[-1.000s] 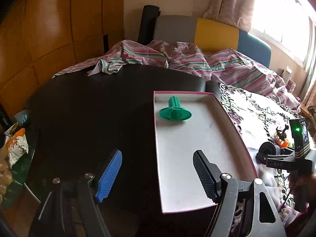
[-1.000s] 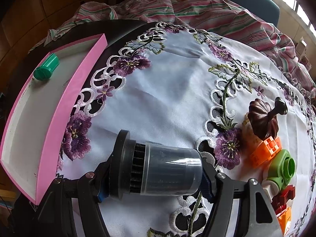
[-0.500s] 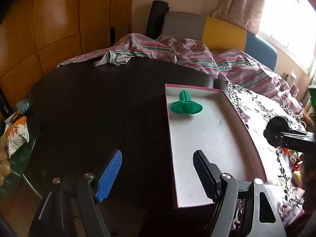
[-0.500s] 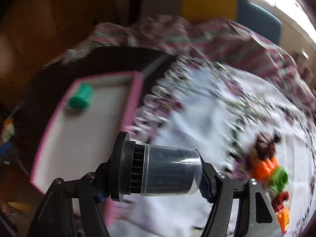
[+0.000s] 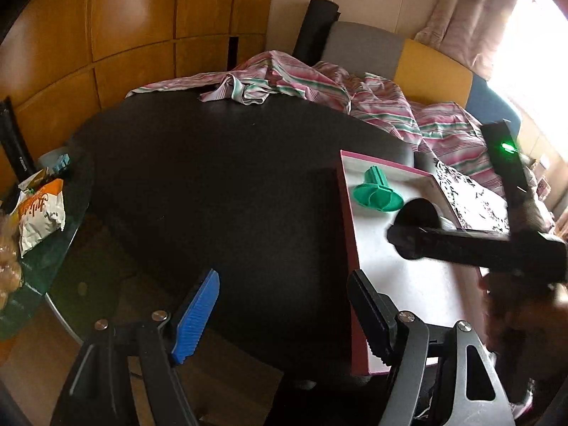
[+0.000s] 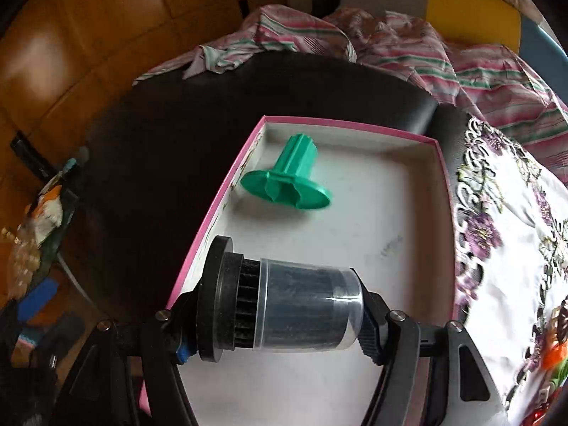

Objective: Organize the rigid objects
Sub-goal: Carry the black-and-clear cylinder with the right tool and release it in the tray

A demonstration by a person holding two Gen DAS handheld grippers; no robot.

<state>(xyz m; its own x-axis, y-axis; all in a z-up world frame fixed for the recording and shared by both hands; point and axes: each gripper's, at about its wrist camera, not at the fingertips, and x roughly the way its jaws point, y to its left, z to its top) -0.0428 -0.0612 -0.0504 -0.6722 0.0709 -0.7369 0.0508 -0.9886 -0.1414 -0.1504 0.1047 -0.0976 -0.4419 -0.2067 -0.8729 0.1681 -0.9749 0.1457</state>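
Both jaws of the right gripper (image 6: 280, 323) are clamped end to end on a clear-walled cylinder with a black ribbed core (image 6: 284, 309), carried lying on its side over the near half of the pink-rimmed tray (image 6: 445, 191). Jaws on the left gripper (image 5: 284, 314) stand apart with nothing between them, hovering over the dark table (image 5: 230, 184) just left of the tray's near corner.

Round and smooth as that cylinder looks, I'd worry it rolls once let go, down the tray's pale floor into the green flanged piece (image 6: 287, 181) lying at the far left end, or that it slips from the pads if tilted. Released too far left, its wide black flange could catch the rim.

Right of the tray lies a white cloth embroidered with purple flowers (image 6: 514, 248); striped fabric (image 5: 319, 81) is heaped at the table's far edge, with wooden panelling (image 5: 106, 35) behind and snack packets (image 5: 39, 213) far left.
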